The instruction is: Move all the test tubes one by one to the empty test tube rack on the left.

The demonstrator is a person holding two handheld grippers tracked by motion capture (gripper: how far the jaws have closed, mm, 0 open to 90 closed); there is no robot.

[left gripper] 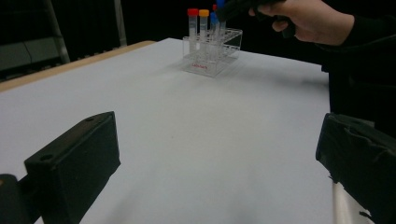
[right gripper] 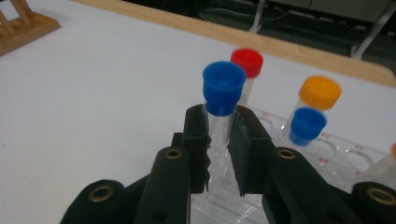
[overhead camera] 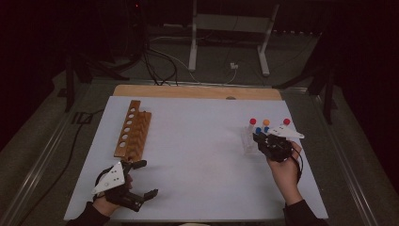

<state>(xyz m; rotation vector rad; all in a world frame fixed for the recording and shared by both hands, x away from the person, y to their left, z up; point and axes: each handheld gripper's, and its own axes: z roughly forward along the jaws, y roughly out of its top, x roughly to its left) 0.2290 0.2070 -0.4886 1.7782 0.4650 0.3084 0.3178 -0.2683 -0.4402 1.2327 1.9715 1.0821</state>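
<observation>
A blue-capped tube [right gripper: 223, 100] is being clenched just below its cap by the right tongs [right gripper: 219, 140], over the clear plastic rack [left gripper: 212, 56] at the right side of the white surface [overhead camera: 197, 155]. Whether the tube is being seated in its hole or being lifted out cannot be told. The left tongs [overhead camera: 141, 179] are being held released, jaws wide apart and gripping nothing, near the front left edge of the surface.

The work is judged to be at an early stage: the wooden rack [overhead camera: 133, 129], lying at the far left, is being left with all its holes unfilled, while a red-capped tube [right gripper: 246, 63], an orange-capped tube [right gripper: 319, 93] and a second blue-capped tube [right gripper: 307, 125] are being kept in the clear rack. A transfer of the tubes across to the wooden rack is thought to be what is left.

Wide bare room is being offered between the two racks for carrying. The neighbouring tubes are standing close beside the gripped one, so little side clearance is being given there, and the clear rack is sitting fairly near the right edge.
</observation>
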